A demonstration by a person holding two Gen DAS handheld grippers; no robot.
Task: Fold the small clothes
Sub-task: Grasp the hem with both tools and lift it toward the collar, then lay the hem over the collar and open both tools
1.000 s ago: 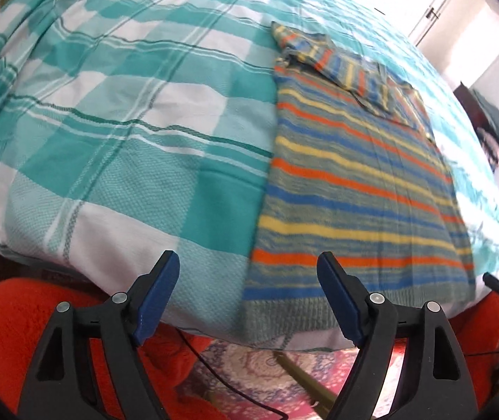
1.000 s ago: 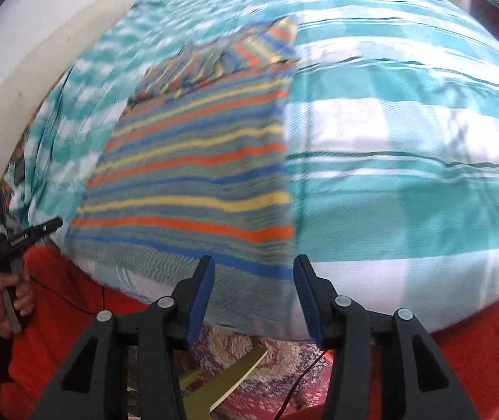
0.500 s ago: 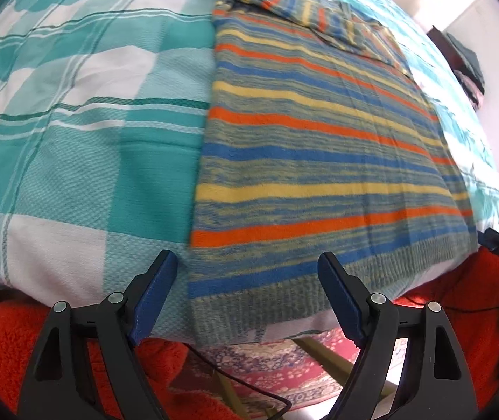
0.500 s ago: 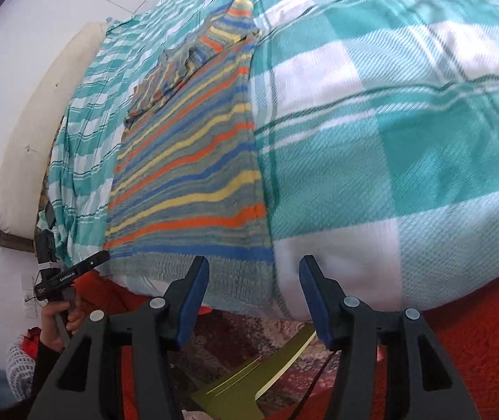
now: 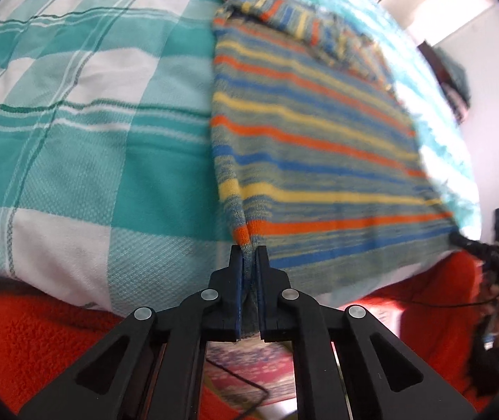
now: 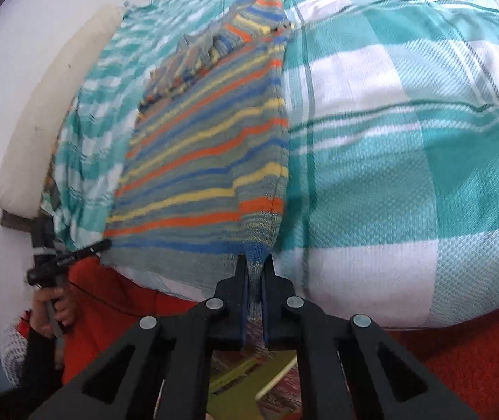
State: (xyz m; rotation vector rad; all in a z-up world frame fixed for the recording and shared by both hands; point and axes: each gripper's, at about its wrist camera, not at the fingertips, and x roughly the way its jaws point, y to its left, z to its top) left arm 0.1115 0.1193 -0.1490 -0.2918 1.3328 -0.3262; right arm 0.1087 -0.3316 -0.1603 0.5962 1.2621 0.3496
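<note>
Stretching away from me across the bed, the striped sweater lies flat on the teal-and-white checked cover, its hem hanging just over the near edge and its long axis running from near to far. At the far end its sleeves lie folded across the chest in a loose band. Below the bed edge I see an orange fleece and a patch of patterned rug.

My left claw is clenched on the near-left hem corner, a pinch of knit standing up between its blue pads. My right claw is likewise clenched on the near-right hem corner, the fabric there drawn into a small peak. So both claws sit at the near end with the whole garment lying beyond them, and neither is nearer to the far end than the other.

I judge the coming move turns on that one fact: the hem must travel along the long axis, away from me toward the sleeves, both corners carried level so the fold lands square.

No containers are in view; nothing holds the sweater but the bed.
</note>
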